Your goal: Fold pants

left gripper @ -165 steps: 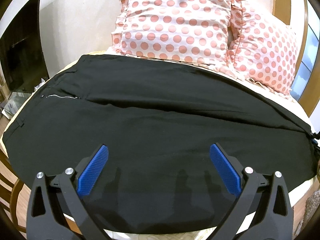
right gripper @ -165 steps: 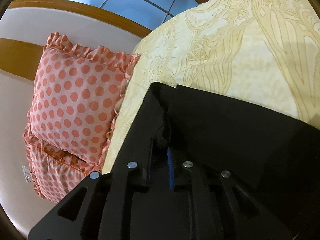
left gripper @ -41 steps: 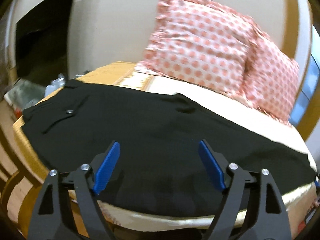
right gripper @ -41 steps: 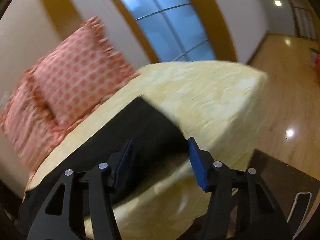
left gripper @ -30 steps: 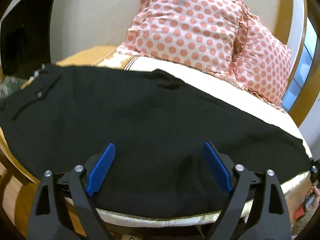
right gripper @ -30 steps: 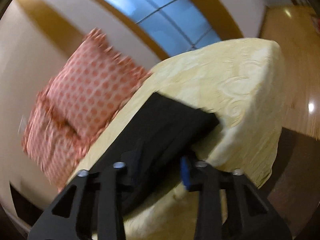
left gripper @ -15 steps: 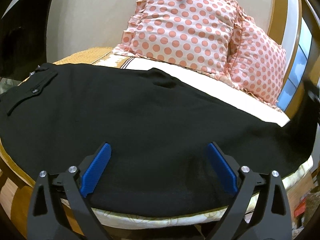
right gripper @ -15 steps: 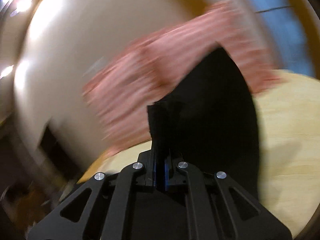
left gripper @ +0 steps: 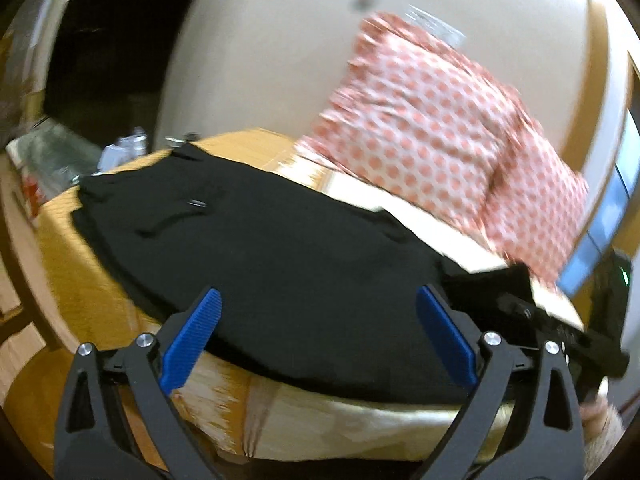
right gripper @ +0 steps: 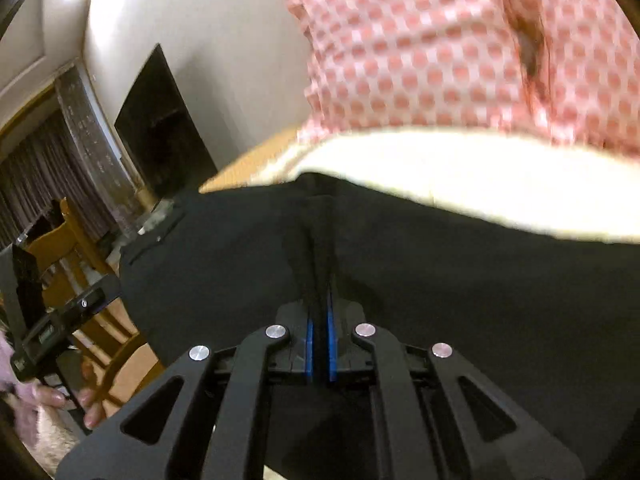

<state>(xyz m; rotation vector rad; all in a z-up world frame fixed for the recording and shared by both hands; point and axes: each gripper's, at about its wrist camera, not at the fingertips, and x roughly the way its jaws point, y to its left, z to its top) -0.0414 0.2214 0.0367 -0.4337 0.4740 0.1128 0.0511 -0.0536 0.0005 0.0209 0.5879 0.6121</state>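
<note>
Black pants (left gripper: 280,248) lie across the yellow bed (left gripper: 312,428), waistband at the far left. My left gripper (left gripper: 320,344) is open and empty, hovering at the bed's near edge over the pants. My right gripper (right gripper: 319,332) is shut on the leg end of the pants (right gripper: 400,264), holding the folded fabric between its blue pads (right gripper: 309,344) above the rest of the garment. The right gripper's body also shows at the right in the left wrist view (left gripper: 532,312).
Two pink polka-dot pillows (left gripper: 432,128) lean against the wall at the back of the bed. A dark TV screen (left gripper: 108,68) and cluttered side furniture (left gripper: 52,160) are at the left. A wooden chair (right gripper: 76,264) stands beside the bed.
My right gripper closed on the leg end and carried it up and leftward over the pants. My left gripper drew back and turned left, staying open.
</note>
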